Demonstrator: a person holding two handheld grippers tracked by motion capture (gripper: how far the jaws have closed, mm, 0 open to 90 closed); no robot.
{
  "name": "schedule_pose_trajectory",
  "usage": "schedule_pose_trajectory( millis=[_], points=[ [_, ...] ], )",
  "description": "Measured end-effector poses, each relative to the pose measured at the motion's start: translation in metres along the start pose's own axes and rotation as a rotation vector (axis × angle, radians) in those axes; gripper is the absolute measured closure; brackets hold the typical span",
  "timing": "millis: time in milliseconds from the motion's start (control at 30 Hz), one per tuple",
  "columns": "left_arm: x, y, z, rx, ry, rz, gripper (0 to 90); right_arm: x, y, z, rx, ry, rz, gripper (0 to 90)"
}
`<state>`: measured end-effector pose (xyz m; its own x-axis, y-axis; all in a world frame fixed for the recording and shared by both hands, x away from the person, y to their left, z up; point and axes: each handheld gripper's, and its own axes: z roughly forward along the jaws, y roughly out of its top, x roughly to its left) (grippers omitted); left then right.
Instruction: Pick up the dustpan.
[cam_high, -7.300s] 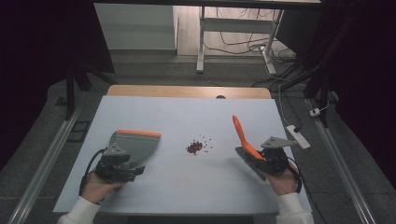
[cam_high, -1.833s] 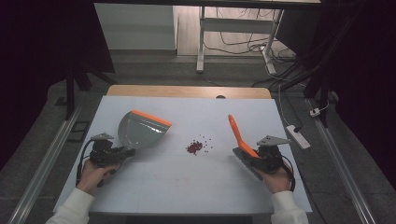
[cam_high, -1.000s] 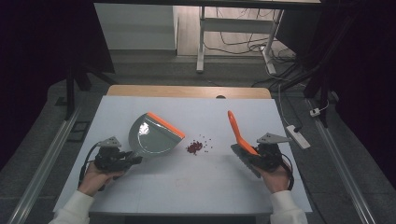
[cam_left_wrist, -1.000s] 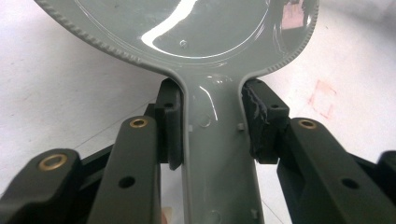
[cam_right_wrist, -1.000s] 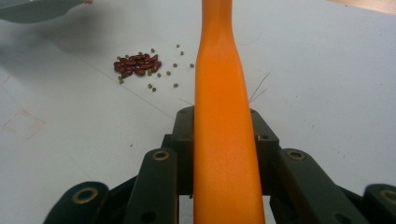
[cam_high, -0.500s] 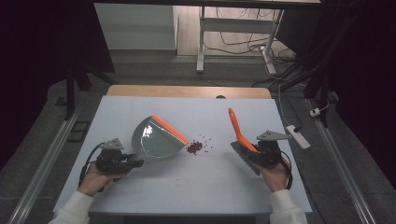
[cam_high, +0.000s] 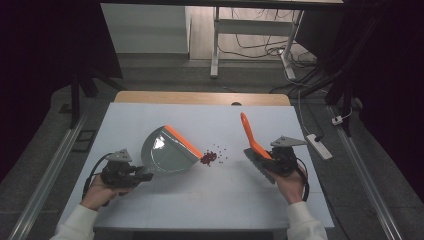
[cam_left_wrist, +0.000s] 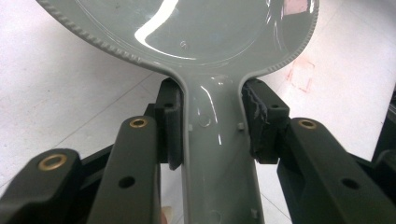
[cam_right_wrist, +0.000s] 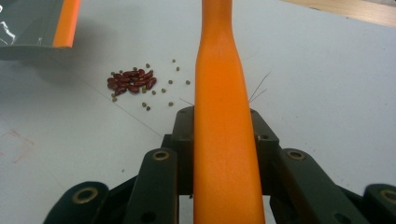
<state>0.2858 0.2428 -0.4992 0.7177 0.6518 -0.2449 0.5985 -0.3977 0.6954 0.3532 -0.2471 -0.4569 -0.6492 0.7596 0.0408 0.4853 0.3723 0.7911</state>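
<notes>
On the left of the high view, the left claw (cam_high: 131, 173) sits low over the white worktop (cam_high: 210, 205), held in the person's left hand (cam_high: 97, 191). Its two black jaws are clamped on the narrow grey handle of a dustpan (cam_high: 167, 152); in the left gripper view the pads (cam_left_wrist: 172, 126) press against both sides of that handle, and the pan's glossy bowl (cam_left_wrist: 196, 28) spreads out just ahead of the claw. The dustpan is tilted, its orange lip (cam_high: 182, 141) at the far end from the claw, angled down toward the worktop.

Just beyond that lip, on the side away from the left claw, lies a small heap of dark red beans (cam_high: 208, 158), with a few tiny greenish seeds (cam_high: 221, 151) scattered beside it. In the right gripper view the beans (cam_right_wrist: 130, 81) lie ahead and to the left of the right claw, apart from it, with the dustpan's orange lip (cam_right_wrist: 65, 23) farther on.

On the right, the right claw (cam_high: 272, 161), in the person's right hand (cam_high: 290, 185), grips a hand brush (cam_high: 252, 142) by its orange handle (cam_right_wrist: 222, 130); the jaws are shut tight on both sides of it. The handle rises up and away from the claw, while the brush's grey bristled part (cam_high: 260, 167) hangs beneath it, close to the worktop.
</notes>
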Motion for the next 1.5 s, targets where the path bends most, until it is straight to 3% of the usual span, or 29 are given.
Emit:
schedule_pose_trajectory(
  millis=[767, 967, 1500],
  points=[
    [-0.012, 0.004, 0.004, 0.084, -0.056, 0.081, 61.1, -0.001, 0.013, 0.010, -0.021, 0.011, -0.006, 69.4],
    [-0.012, 0.004, 0.007, 0.113, -0.067, 0.084, 61.1, 0.000, 0.016, 0.014, -0.021, 0.013, -0.012, 69.4],
    [-0.018, 0.005, 0.016, 0.186, -0.097, 0.090, 61.1, 0.001, 0.041, 0.050, -0.030, 0.018, -0.021, 69.4]
  ],
)
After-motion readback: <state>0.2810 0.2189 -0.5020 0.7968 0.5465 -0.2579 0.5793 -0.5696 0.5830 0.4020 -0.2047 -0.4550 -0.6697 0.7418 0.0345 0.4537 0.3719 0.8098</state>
